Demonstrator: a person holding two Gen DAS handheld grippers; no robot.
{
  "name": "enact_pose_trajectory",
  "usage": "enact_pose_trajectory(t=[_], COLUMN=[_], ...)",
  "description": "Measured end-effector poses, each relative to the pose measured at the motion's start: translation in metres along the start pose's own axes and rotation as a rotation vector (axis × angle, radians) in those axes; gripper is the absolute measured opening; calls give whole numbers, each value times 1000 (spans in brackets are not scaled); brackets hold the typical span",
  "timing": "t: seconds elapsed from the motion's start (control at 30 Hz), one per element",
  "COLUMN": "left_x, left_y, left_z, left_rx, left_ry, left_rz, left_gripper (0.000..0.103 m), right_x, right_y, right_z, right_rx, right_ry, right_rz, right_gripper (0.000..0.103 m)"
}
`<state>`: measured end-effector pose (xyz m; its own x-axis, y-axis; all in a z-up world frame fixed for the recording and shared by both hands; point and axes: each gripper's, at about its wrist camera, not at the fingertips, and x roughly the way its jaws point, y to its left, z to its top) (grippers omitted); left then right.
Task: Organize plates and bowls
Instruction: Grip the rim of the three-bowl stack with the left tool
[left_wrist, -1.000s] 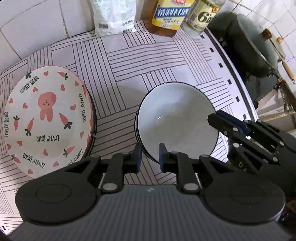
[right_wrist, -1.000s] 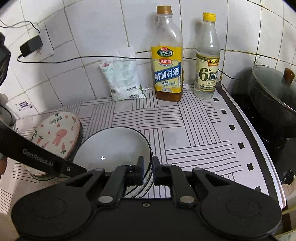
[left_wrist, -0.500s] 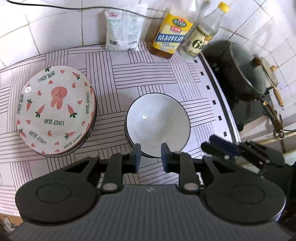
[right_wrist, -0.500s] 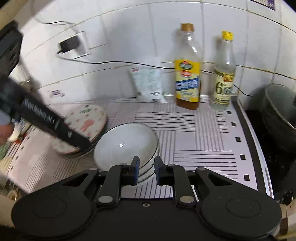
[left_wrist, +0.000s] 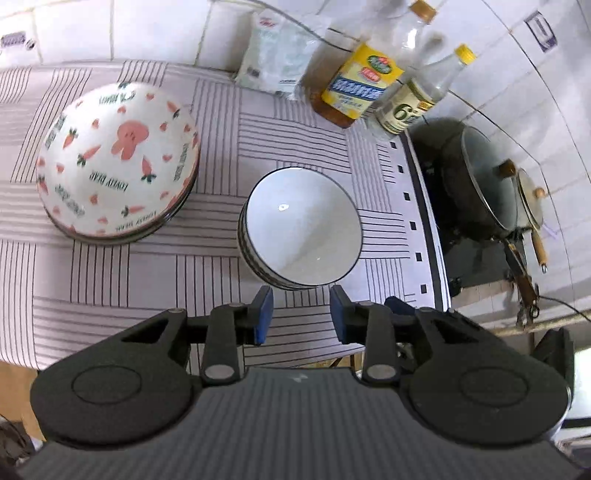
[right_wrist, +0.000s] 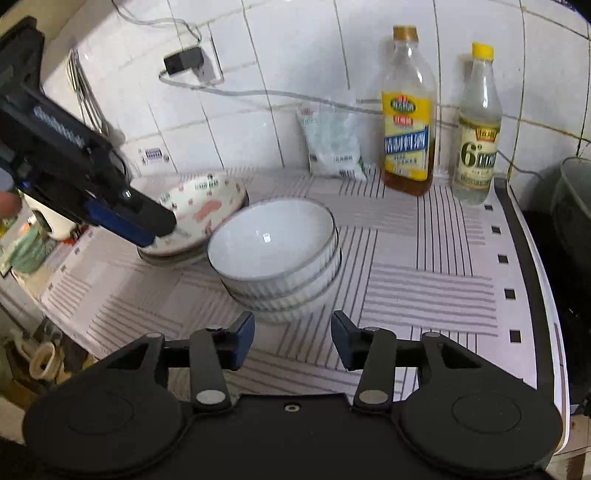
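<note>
A stack of white bowls (left_wrist: 303, 229) with dark rims stands mid-counter; it also shows in the right wrist view (right_wrist: 277, 251). A stack of rabbit-and-carrot plates (left_wrist: 114, 166) sits to its left, also in the right wrist view (right_wrist: 203, 206). My left gripper (left_wrist: 301, 314) is open and empty, high above the counter's near edge, short of the bowls. My right gripper (right_wrist: 293, 341) is open and empty, just in front of the bowl stack. The left gripper's body (right_wrist: 74, 166) shows in the right wrist view, in front of the plates.
Two bottles (right_wrist: 406, 110) (right_wrist: 476, 125) and a white packet (right_wrist: 332, 144) stand against the tiled wall. A dark lidded wok (left_wrist: 476, 177) sits on the stove to the right. The striped mat (right_wrist: 424, 295) covers the counter.
Both grippers have opened from nearly shut. Both have pulled back and up from the bowl stack, so more of the counter shows.
</note>
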<state>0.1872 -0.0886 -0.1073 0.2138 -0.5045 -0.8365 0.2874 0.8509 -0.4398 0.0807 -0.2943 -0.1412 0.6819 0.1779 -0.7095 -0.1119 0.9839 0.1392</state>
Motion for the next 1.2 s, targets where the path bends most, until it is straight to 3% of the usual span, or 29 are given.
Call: enact_pose_trajectory(t=[0.1,0.23,0.33,0.43,0.53,0.6,0.67,0.87,1.07,1.2], left_x=[5,10,22,40,55,64,73,96,113,115], left_y=[6,10,19,27,29,32,40,50,56,56], left_z=[-6,-13,-15,-7,0,4,7,7,7,2], left_rx=[-19,30,32,-20,-34,-32,-64,-108,-117,-91], left_ry=[-25,-71,-114,-111,-129,-126,-117,-84,-94,-132], left_rz=[20,17,-25,-71,-51,-39,-36,-47,-52,-51], left_gripper=[39,47,51,55,56,58,58,56,36,36], right_x=[11,30,45,64,77,83,91,111,122,133], right_y=[-2,3,1,1,-3,-7,-7,8,10,6], right_z=[-9,-22,-34,-37,-37,-35,-31,-26,-21,-16], right_rx=[-37,-150,-172,-213,-172,-118,-98,-205,-215,-214], right_ry=[17,28,-20,-11,-58,-93,-102,-130,-135,-122], right_rz=[-7,-63,-52,-46,-49,-34,-16,10,28,61], right_gripper=[56,61,76,78,90,91,93,94,97,98])
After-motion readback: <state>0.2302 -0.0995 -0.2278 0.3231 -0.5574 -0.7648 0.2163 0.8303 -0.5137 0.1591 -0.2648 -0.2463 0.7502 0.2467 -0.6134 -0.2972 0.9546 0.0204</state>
